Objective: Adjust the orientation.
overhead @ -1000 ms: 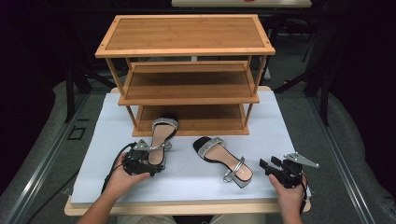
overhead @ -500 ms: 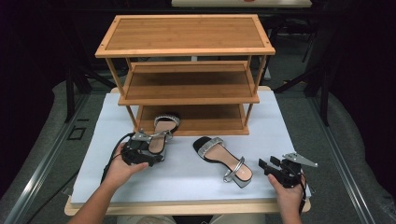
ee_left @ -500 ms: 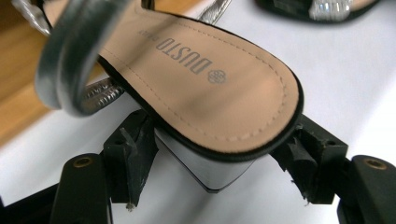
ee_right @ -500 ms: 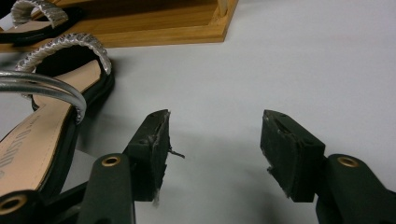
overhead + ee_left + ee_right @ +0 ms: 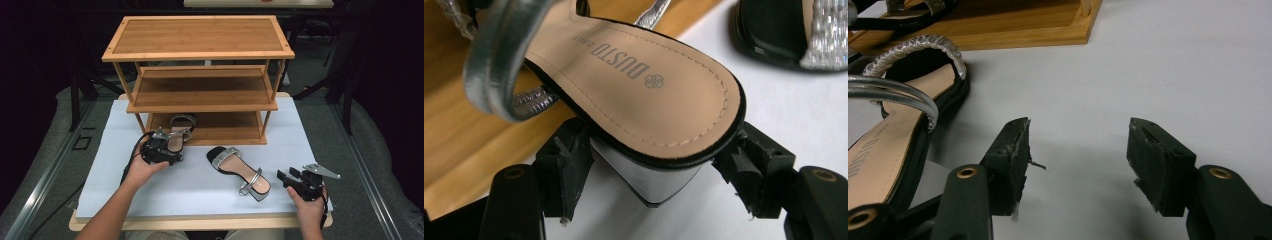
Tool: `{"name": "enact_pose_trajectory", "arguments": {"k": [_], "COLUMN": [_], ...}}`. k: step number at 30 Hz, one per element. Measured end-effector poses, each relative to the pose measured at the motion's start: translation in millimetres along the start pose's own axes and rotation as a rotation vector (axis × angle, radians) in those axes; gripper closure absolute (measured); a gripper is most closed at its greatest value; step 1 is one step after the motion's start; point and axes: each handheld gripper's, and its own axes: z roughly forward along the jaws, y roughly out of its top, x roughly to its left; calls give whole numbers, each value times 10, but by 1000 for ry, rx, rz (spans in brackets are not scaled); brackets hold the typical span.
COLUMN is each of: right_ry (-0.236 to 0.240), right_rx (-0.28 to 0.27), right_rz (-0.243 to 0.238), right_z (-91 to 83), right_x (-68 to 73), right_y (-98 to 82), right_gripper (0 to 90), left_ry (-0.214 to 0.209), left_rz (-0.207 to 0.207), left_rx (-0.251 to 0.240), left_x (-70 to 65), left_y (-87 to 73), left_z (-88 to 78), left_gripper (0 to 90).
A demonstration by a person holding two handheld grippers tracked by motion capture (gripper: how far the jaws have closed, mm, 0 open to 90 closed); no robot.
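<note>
Left gripper (image 5: 651, 187) jaws closing on the sandal (image 5: 644, 95) heel block between them, toe on bottom shelf (image 5: 210, 131); right gripper (image 5: 1078, 160) open, empty.

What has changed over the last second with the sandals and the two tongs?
The left tongs carried the sandal forward, toe end onto the rack's bottom shelf, jaws closing around its heel. The second sandal and the right tongs stayed put.
</note>
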Motion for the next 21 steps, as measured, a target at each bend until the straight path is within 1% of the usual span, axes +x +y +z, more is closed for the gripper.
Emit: {"name": "enact_pose_trajectory", "arguments": {"k": [1, 2, 3, 4, 5, 10, 11, 14, 16, 17, 18, 21], "right_ry": [2, 2, 1, 1, 0, -1, 0, 1, 1, 0, 0, 3], "right_rx": [-7, -7, -6, -6, -8, -10, -10, -10, -11, -11, -24, -25], "right_rz": [0, 0, -3, -3, -2, 1, -1, -2, 2, 0, 2, 4], "right_z": [3, 3, -6, -6, -17, -21, -24, -23, -25, -31, -29, -37], "right_x": [0, 0, -4, -4, -10, -15, -13, -12, -15, -16, -17, -23], "right_y": [-1, -1, 4, 4, 10, 12, 12, 11, 11, 12, 10, 9], "right_gripper": [420, 420, 419, 419, 419, 420, 420, 420, 420, 419, 419, 419], "left_ry": [-2, -2, -1, -1, 6, 12, 19, 21, 28, 29, 30, 33], "left_rz": [-8, -8, -7, -7, 4, -1, -2, -8, -5, -11, -15, -11], "left_rx": [-10, -10, 0, 0, 8, 7, 5, 0, -5, -10, -10, -5], "left_x": [6, 6, 31, 31, 57, 93, 99, 109, 123, 130, 137, 154], "left_y": [23, 23, 65, 65, 95, 137, 164, 199, 242, 252, 260, 265], "left_z": [11, 11, 30, 30, 62, 129, 156, 175, 193, 202, 208, 240], "left_gripper": [316, 316, 317, 317, 318, 321, 321, 322, 325, 325, 326, 328]}}
